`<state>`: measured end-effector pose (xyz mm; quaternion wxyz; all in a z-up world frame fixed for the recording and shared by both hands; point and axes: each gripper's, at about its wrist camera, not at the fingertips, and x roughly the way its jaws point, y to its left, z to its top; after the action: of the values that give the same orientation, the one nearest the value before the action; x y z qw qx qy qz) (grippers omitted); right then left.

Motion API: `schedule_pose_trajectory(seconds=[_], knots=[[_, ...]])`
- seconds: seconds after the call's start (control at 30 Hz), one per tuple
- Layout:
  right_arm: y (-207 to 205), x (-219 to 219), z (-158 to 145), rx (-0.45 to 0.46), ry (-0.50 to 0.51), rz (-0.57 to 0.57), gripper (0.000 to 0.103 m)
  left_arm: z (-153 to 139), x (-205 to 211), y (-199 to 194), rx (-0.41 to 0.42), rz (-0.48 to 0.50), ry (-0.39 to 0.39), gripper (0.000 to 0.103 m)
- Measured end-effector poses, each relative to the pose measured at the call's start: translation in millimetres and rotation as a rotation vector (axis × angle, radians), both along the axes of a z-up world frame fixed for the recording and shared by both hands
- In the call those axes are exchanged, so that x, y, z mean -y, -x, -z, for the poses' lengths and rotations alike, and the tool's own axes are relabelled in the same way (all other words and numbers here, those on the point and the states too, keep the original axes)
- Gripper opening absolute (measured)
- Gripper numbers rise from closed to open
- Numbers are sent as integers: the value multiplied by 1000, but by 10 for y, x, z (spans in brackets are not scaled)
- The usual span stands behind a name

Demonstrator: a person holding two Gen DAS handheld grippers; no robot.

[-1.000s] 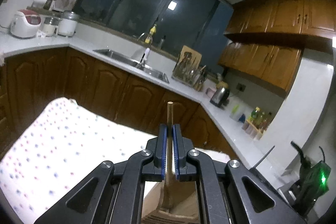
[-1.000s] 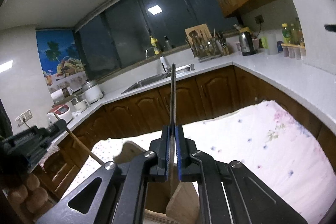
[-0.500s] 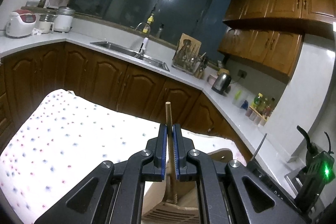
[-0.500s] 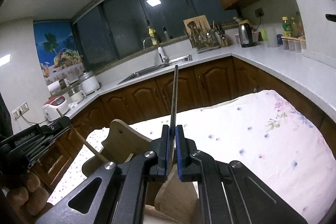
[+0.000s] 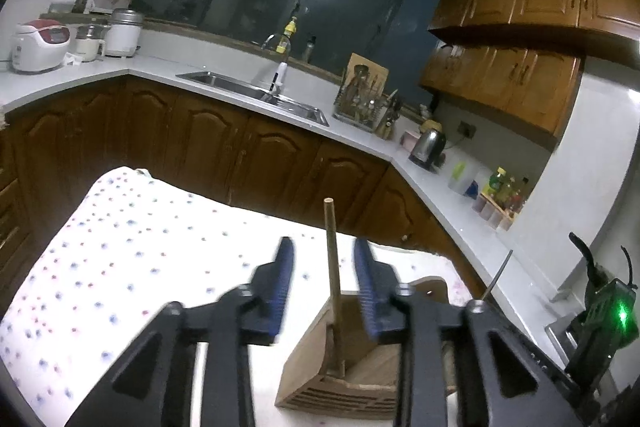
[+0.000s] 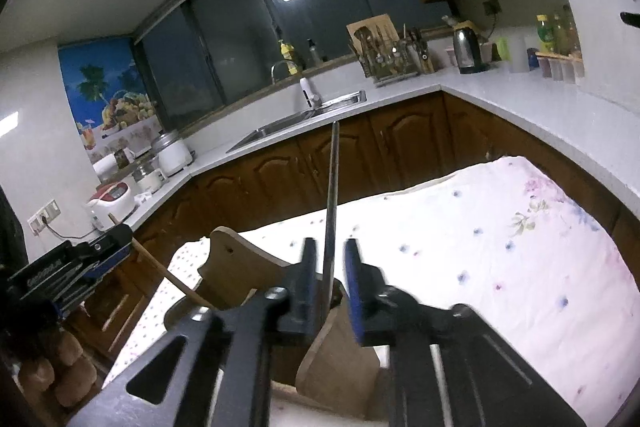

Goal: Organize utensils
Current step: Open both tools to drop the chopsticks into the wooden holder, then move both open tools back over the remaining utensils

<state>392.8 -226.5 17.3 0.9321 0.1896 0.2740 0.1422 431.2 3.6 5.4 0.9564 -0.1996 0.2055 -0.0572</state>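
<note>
A wooden utensil holder (image 5: pixel 344 379) stands on the dotted tablecloth, just below my left gripper (image 5: pixel 325 269). A wooden stick handle (image 5: pixel 333 279) stands upright in it, between my open left fingers and apart from them. My right gripper (image 6: pixel 329 267) is open around a thin metal utensil handle (image 6: pixel 331 195) that stands in the same holder (image 6: pixel 236 275). The metal handle lies close to the left finger. The left gripper (image 6: pixel 76 267) and the wooden stick (image 6: pixel 168 275) show at the left of the right wrist view. The metal handle's tip (image 5: pixel 498 275) shows in the left wrist view.
The table wears a white dotted cloth (image 5: pixel 120 247), floral at its right end (image 6: pixel 500 247). Brown cabinets and a white counter with a sink (image 5: pixel 256 93), dish rack (image 5: pixel 364 103), kettle (image 5: pixel 430 143) and rice cookers (image 5: pixel 40 43) ring the room behind it.
Both grippers have opened and let go: the wooden stick and the metal handle now stand free in the holder. Both cameras have pulled back a little.
</note>
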Motion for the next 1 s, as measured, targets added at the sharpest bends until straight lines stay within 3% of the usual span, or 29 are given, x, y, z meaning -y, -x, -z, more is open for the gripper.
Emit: schedule_pose_trajectory(seconds=[0.03,0.07,0.13,0.17,0.2,0.23,0.27,0.37,0.53,0.73,1.0], knots=[[14,23,-4,1,-6,4,36,-18,-15,44,4,-4,-1,40],[46,52,-26,7,-19,5,45,-34,-31,89,0,-10,-2,53],[130,104,-76,19,-35,8,50,-52,-65,210,7,-14,4,63],[173,125,-95,23,-37,8,59,-57,-88,284,10,-16,5,70],[228,155,-124,27,-43,6,78,-71,-124,375,9,-24,5,75],[267,179,-139,30,-49,4,87,-75,-152,461,8,-30,3,81],[343,218,-158,37,-59,3,98,-74,-176,553,9,-33,3,81],[565,294,-215,52,-59,1,99,-73,-224,833,-8,-37,-9,87],[955,358,-286,47,-43,-10,99,-117,-265,1351,-47,-46,-44,90],[1428,439,-331,26,-44,-24,99,-168,-274,1984,-93,-21,-85,90],[2022,504,-206,-40,2,-20,99,-292,-333,2640,-135,-15,-71,90]])
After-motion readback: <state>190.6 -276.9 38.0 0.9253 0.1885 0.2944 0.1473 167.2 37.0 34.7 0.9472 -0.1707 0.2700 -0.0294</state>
